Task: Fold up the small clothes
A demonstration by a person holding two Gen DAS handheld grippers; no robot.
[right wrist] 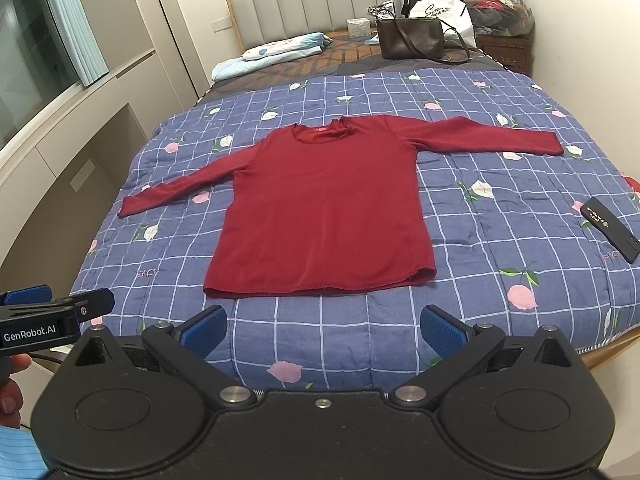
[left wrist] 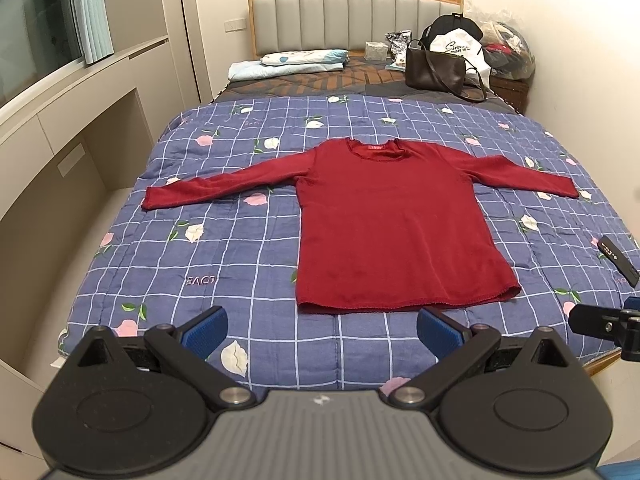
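Blue checked floral quilt (left wrist: 168,248) carries a flat dark-red long-sleeved top (left wrist: 384,232), sleeves outspread, beyond both grippers' wide-spread, empty fingers (left wrist: 208,326).

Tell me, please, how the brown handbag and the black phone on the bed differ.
The brown handbag stands upright near the headboard; the black phone lies flat on the blue quilt near the right edge. The handbag is bulky with a strap; the phone is a thin slab. Both are dark and lie apart from the shirt.

Brown handbag (left wrist: 435,68), black phone (right wrist: 610,229)
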